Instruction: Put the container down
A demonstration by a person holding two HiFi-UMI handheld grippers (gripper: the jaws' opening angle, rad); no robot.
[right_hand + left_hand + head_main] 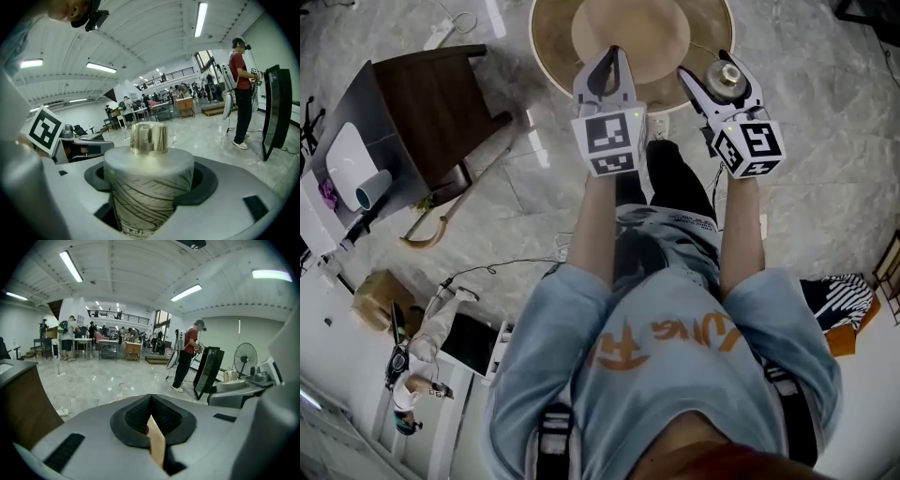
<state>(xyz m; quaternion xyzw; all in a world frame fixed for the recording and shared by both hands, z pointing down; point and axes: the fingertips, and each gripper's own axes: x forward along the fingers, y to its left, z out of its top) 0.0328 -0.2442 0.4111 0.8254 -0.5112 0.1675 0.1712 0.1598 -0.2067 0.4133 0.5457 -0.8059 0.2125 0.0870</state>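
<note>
In the right gripper view, a pale cylindrical container (151, 192) with dark line patterns and a gold knob (148, 137) on its white lid fills the foreground. My right gripper (150, 180) is shut on it, with the dark pads (202, 185) against its sides. The head view shows that gripper (722, 73) holding the container (729, 79) up at the near edge of a round wooden table (551, 42). My left gripper (608, 58) hangs beside it over the same edge. Its pads (136, 416) are shut on a thin tan strip (157, 441).
A brown cabinet (441, 103) and a grey desk (356, 103) stand at the left on the marble floor, with a cardboard box (380, 295) and cables nearby. A striped bag (839, 300) lies at the right. Ahead stand a person in red (190, 357), a black panel (208, 371) and a fan (246, 357).
</note>
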